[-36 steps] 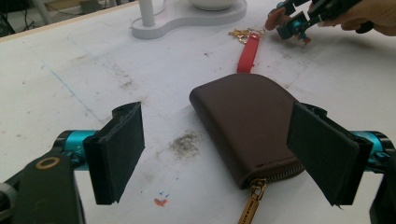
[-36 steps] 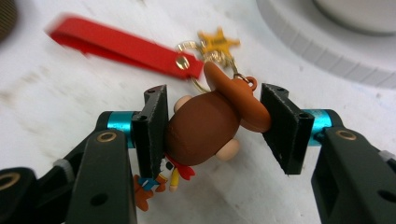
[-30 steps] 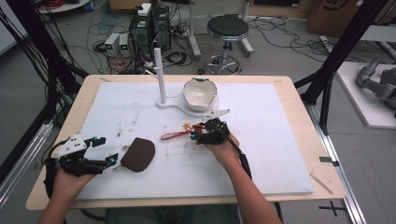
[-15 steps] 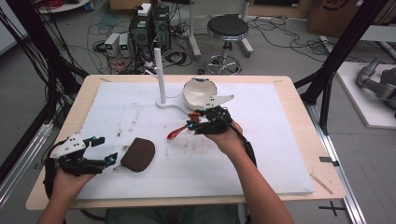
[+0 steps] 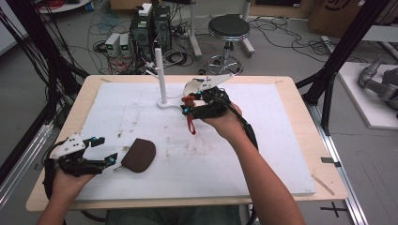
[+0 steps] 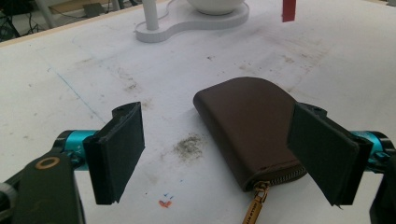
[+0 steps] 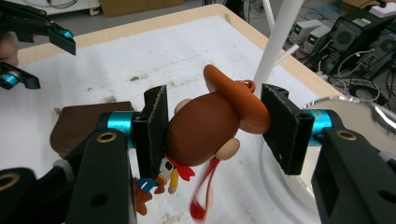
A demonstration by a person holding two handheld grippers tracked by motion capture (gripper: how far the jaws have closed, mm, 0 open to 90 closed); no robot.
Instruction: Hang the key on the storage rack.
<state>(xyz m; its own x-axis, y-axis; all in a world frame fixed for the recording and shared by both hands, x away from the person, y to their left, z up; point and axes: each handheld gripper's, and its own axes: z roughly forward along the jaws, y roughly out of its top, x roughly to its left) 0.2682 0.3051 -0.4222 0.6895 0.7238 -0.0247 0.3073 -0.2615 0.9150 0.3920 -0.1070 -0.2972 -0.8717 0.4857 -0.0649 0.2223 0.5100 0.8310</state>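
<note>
currently a small brown toy figure (image 7: 205, 133) with an orange hat is clamped between the pads of the right gripper (image 7: 212, 135); its red loop strap (image 5: 191, 125) is seen dangling below the gripper in the high view. the right gripper (image 5: 199, 104) is held off the table, just in front of the white stand (image 5: 161, 77) with its upright post, and close to the round mirror (image 5: 199, 85) on that stand's base. the toy is squeezed side to side and looks firmly held, though the strap is blurred, so some swing is likely.

the left gripper (image 5: 101, 150) is rested low at the near left of the white mat (image 5: 281, 140), jaws spread apart and nothing pinched. the brown zip pouch (image 6: 250, 126) is lying flat on the mat between those jaws, nearer the right pad, which it seems to be just touching or nearly so; contact cannot be confirmed. its zip pull (image 6: 254, 207) is pointed back toward the camera.

progress, as judged: pick-up of the toy is done, and it is carried in the air near the post. hanging the loop over the post appears to be what is left, and no part of the loop is yet on the post. the pouch is untouched by any grip; whether it is part of the job cannot be told.
</note>
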